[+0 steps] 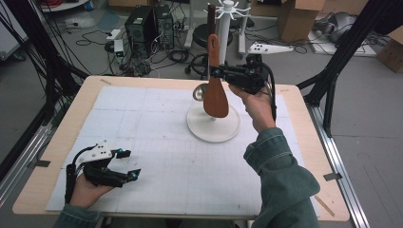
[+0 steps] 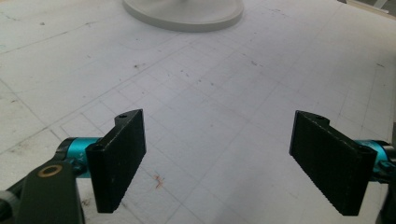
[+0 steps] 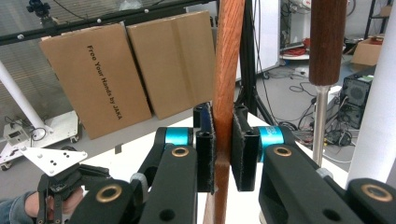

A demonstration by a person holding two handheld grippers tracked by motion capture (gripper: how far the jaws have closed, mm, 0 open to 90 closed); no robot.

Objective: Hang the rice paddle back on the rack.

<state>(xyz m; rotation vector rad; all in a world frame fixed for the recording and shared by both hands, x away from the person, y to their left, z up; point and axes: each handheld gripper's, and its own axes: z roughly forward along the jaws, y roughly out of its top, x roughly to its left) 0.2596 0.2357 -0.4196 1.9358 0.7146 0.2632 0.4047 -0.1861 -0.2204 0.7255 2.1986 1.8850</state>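
A wooden spatula (image 1: 215, 97) hangs upright over the round white base of a hook stand (image 1: 213, 128), blade down. My right gripper (image 1: 217, 72) is shut on its handle (image 3: 227, 70), one pad on each side. A ladle with a dark wooden handle (image 3: 327, 42) and a metal bowl (image 1: 198, 92) hangs beside it on the stand. My left gripper (image 1: 131, 163) rests near the table's front left, open, with nothing between its pads (image 2: 119, 158). The stand's base (image 2: 187, 14) lies far ahead of it.
A white gridded mat (image 1: 157, 156) covers most of the wooden table (image 1: 57, 156). The stand's white pole (image 1: 227, 19) rises behind the spatula with hooks at its top. Cardboard boxes (image 3: 121, 70), black frame struts, computers and cables stand beyond the table.
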